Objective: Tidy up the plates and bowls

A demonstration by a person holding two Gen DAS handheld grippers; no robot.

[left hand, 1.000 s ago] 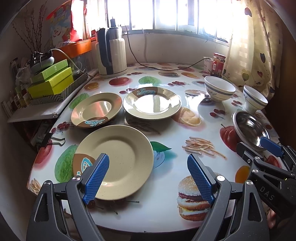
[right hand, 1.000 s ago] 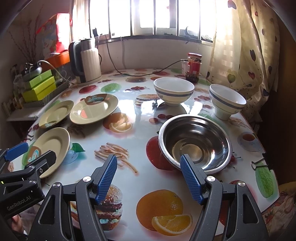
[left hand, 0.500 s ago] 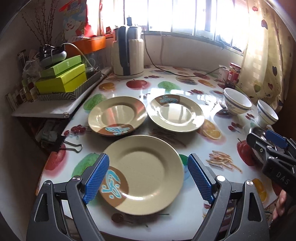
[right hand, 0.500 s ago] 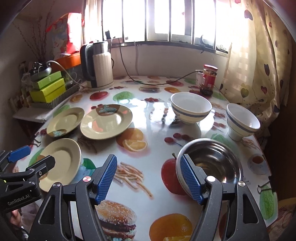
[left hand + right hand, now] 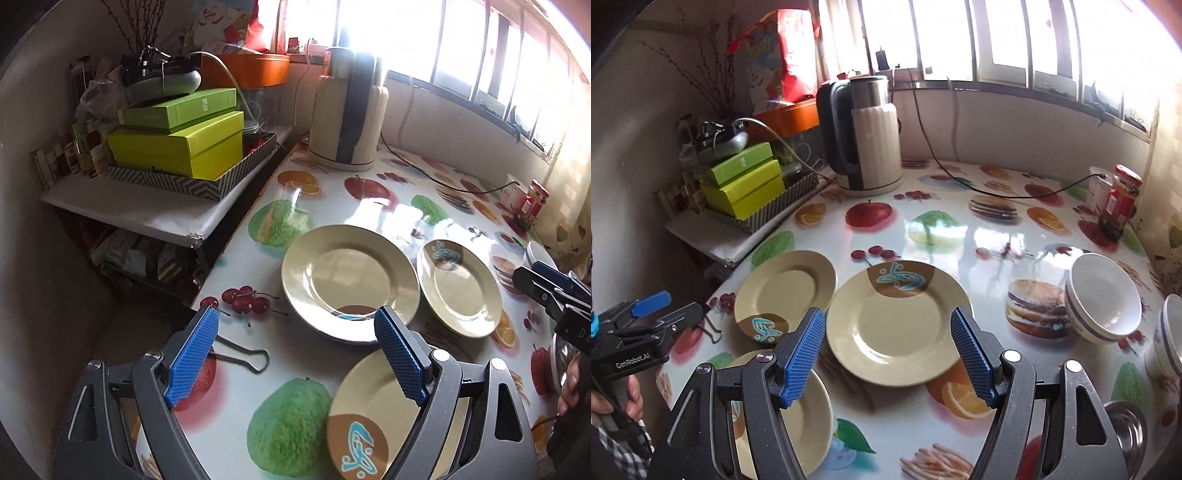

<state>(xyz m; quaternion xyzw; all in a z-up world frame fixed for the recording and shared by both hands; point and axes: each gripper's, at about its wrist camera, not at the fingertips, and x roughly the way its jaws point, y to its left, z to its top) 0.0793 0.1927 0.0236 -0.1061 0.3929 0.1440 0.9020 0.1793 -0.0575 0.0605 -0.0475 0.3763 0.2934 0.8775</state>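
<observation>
plates: three cream round plates [image 5: 894, 325] lie apart, unstacked, on the fruit-print table [image 5: 960, 229] | bowls: two white blue-banded bowls [image 5: 1104, 299] separate, steel bowl [image 5: 1126, 435] alone | my left gripper [image 5: 295, 358] and right gripper [image 5: 890, 354] gape empty | progress: nothing sorted yet

"GenRobot.AI" in white on the left gripper [image 5: 650, 314] body, seen from the right wrist. On the right gripper [image 5: 554, 288] only "DA" shows at the frame edge. Print on the upper green box [image 5: 181, 109] too small to read.
</observation>
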